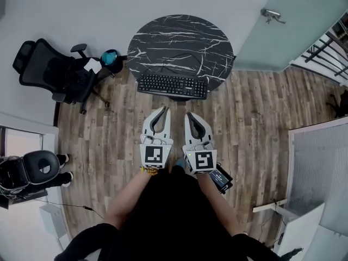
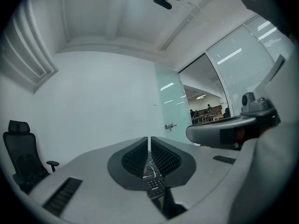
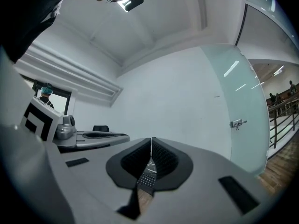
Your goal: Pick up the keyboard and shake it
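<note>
Now | left gripper (image 1: 162,112): jaws closed, empty, short of keyboard (image 1: 172,86) | keyboard: flat on round bench's (image 1: 179,37) near edge, untouched, within easy reach | right gripper (image 1: 190,115): jaws closed, empty, alongside the left, likely paired for a two-ended lift

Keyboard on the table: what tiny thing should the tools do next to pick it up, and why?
Probably open both tools. The left tool and the right tool are shut and empty, and they are short of the keyboard, which lies untouched at the near edge of the round table. Shut tools likely can't grab it.
</note>
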{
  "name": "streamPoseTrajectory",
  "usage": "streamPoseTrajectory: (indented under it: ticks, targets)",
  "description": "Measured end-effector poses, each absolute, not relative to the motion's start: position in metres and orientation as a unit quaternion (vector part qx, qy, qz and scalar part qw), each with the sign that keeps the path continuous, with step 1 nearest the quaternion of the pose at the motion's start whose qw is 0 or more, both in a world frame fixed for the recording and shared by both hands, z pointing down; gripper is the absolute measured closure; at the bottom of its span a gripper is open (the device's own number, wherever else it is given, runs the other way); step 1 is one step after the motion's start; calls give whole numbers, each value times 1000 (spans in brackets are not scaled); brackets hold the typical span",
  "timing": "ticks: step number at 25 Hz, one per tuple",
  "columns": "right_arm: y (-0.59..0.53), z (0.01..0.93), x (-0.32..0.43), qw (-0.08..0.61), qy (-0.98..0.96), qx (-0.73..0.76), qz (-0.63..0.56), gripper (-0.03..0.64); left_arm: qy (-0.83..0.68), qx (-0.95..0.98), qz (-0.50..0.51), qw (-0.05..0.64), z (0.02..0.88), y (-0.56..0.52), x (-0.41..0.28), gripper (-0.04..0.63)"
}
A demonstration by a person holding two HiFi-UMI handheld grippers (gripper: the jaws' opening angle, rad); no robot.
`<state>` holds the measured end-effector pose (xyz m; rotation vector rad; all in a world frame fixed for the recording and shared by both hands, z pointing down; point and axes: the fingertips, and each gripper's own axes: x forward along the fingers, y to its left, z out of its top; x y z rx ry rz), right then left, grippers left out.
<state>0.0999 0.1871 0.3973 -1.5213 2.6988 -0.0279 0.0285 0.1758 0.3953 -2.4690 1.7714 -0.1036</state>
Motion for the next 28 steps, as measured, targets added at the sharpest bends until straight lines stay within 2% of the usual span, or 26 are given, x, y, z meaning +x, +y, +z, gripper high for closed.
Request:
streamPoseTrajectory:
  ticks: [28]
  targets:
    - [215,407,68,-12,861,-508,-18,588,546,-836,-27,41,401,204,8,566]
